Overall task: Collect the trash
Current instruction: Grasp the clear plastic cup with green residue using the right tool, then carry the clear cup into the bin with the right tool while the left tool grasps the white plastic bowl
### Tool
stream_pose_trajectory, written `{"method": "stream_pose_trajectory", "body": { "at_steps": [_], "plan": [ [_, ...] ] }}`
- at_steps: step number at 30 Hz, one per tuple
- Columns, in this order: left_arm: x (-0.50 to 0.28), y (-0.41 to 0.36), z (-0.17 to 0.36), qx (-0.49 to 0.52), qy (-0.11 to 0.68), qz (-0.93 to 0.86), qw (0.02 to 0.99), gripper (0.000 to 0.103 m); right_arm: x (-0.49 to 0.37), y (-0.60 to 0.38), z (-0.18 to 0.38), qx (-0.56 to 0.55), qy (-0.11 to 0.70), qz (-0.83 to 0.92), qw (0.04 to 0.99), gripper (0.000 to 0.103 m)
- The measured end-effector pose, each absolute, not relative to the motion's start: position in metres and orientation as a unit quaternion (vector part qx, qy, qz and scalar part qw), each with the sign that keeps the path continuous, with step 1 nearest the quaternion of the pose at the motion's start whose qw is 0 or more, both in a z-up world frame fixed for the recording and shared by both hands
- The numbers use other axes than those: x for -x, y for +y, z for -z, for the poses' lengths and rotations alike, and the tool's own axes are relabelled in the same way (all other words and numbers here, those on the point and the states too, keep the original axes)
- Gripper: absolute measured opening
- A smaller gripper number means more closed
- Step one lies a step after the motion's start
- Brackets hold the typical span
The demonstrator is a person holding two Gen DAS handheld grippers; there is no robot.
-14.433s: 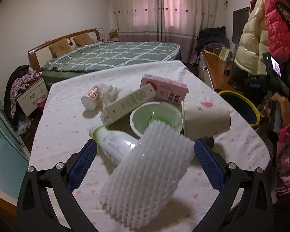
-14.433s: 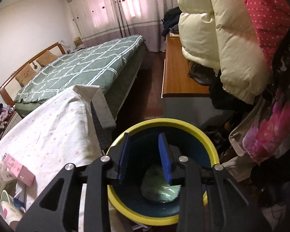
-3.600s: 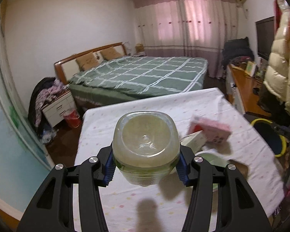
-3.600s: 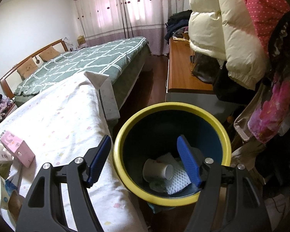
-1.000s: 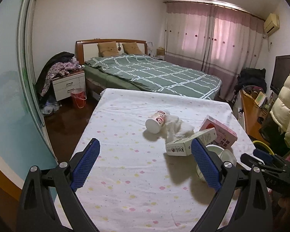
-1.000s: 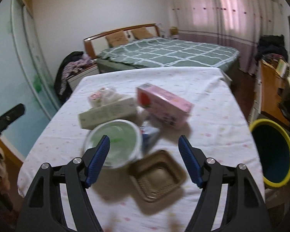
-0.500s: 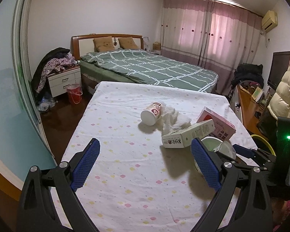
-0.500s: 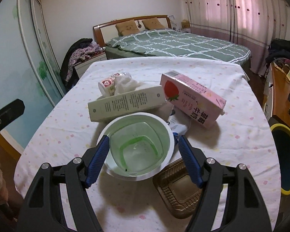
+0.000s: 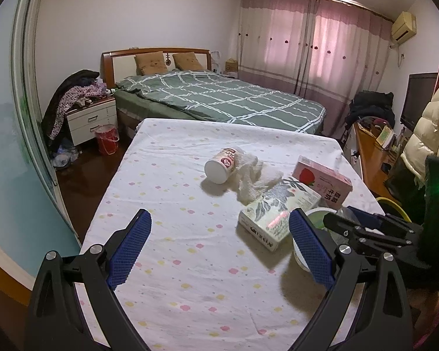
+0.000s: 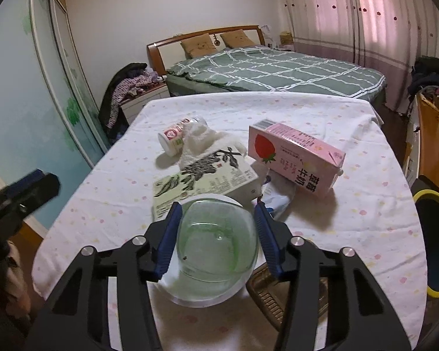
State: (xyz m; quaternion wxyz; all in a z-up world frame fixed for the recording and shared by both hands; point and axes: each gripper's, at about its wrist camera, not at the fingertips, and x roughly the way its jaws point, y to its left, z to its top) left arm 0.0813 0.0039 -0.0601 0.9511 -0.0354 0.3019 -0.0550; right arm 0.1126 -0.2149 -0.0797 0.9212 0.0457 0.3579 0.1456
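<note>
Bare counter (image 9: 166,204) lies open under my left hand-held gripper (image 9: 219,245), while ahead of my right hand-held gripper (image 10: 216,228) the tea box (image 10: 205,175), pink milk carton (image 10: 295,158) and brown tray (image 10: 278,298) crowd around the clear bowl (image 10: 216,251).

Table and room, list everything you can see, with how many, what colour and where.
table: one, white dotted cloth, centre
clear cup: one, green-tinted, between right jaws
tea box: one, pale green, behind cup
milk carton: one, pink, right of tea box
small bottle: one, white, lying far left
tissue: one, white, beside bottle
brown tray: one, near edge
bin: one, yellow-rimmed, floor right
bed: one, green, behind
left gripper: open, empty
right gripper: has just been closing around cup
</note>
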Motion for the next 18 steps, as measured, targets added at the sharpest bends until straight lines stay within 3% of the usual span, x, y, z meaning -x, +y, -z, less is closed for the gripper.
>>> {"method": "stream_pose_trajectory", "body": {
  "at_steps": [18],
  "plan": [
    [-0.084, -0.027, 0.076, 0.012, 0.325, 0.098, 0.94, 0.094, -0.103, -0.237, 0.037, -0.083, 0.32, -0.16, 0.93, 0.048]
  ]
}}
